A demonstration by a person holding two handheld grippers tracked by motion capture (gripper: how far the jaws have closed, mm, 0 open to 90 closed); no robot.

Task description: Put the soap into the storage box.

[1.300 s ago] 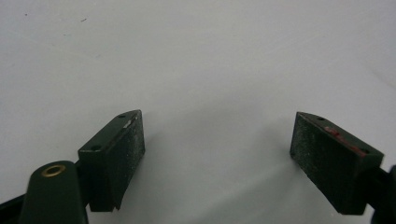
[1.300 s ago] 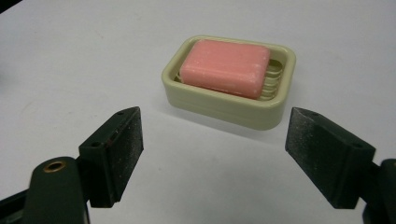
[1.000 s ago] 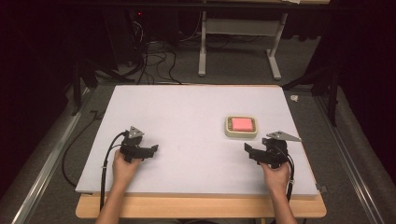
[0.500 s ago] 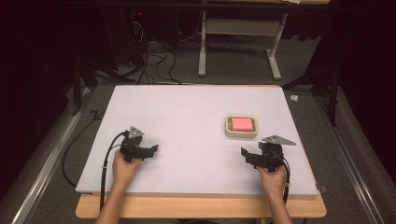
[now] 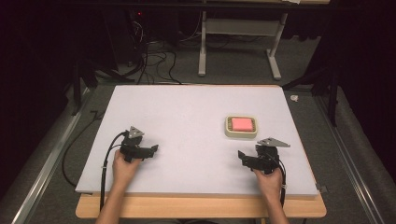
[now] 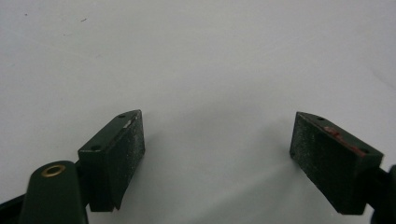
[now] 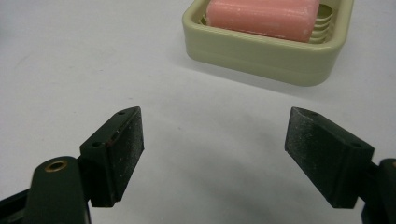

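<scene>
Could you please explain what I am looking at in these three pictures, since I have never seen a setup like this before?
There is no robot here: a person sits at a white table and holds a hand-operated two-jaw tool in each hand. The high view looks down from above the person's side. It shows the left gripper and the right gripper, each with a trailing cable. The other two pictures come from small cameras riding on those tools, looking out between their own black jaws. In both, the jaws stand wide apart with nothing between them, so nothing is held. The one object on the table is a cream soap dish with a pink bar of soap in it. It lies just ahead of the right gripper, as the right gripper view shows.
</scene>
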